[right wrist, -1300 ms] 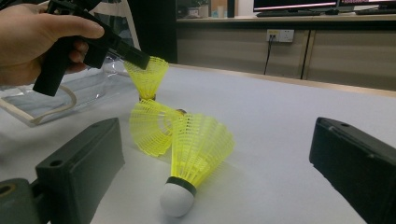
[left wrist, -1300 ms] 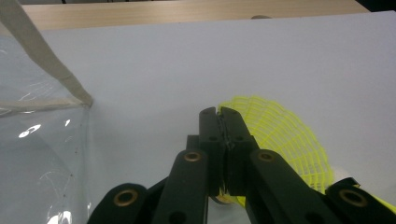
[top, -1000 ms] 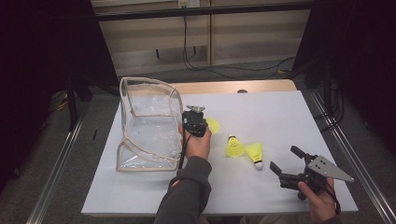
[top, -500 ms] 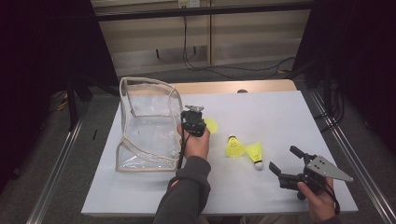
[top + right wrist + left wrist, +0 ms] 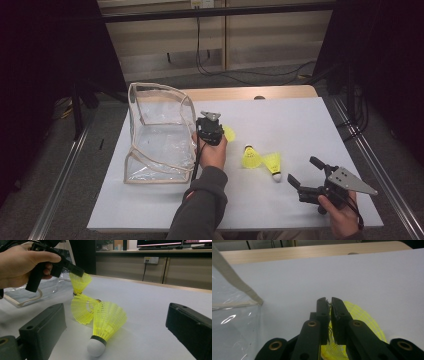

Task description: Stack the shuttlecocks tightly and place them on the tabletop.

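Little had moved since the earlier frames: the left gripper stayed just right of the bag, its jaws pinched on the skirt of a shuttlecock whose cork pointed down at the table. The bag's open mouth lay to that gripper's left, so the carry would go leftward. Well apart, near the front edge, the right gripper waited with jaws spread, facing two shuttlecocks lying just ahead of it.

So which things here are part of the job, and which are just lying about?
In the job:
- held shuttlecock, pinched by left gripper
- two shuttlecocks on the table
- clear bag
- open right gripper

Lying about:
- wall cables
- monitors
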Motion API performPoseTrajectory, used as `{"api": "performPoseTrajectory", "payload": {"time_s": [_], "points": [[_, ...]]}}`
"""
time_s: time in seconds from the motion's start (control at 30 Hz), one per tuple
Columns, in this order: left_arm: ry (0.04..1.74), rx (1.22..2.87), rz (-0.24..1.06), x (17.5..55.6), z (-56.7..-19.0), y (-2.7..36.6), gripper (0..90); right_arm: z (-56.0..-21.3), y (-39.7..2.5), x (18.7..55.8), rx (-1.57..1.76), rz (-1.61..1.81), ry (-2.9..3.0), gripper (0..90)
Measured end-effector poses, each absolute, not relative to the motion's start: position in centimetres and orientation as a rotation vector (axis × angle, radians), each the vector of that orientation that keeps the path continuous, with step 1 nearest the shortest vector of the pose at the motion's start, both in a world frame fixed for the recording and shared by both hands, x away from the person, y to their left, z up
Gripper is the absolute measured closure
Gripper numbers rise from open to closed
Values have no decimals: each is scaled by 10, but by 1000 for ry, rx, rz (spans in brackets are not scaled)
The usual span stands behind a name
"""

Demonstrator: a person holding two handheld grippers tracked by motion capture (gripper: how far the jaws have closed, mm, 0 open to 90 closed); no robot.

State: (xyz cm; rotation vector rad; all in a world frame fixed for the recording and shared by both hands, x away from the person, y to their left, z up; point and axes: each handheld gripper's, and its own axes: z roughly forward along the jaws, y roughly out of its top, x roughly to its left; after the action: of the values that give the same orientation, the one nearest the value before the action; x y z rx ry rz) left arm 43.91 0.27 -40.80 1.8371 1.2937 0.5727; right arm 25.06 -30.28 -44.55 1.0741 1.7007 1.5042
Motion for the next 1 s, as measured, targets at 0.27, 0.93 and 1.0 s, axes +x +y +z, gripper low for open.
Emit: {"api": "performPoseTrajectory", "payload": {"time_s": [0.27,0.93,1.0], "points": [[1250,1856,524,448,-417,-13,831,-445,-304,250,1078,1503,1697,21],[1239,1901,543,454,-417,-16,884,-446,-304,251,1075,1500,1709,21],[1236,1904,554,454,-417,-17,886,-446,-304,251,1076,1500,1708,21]]}}
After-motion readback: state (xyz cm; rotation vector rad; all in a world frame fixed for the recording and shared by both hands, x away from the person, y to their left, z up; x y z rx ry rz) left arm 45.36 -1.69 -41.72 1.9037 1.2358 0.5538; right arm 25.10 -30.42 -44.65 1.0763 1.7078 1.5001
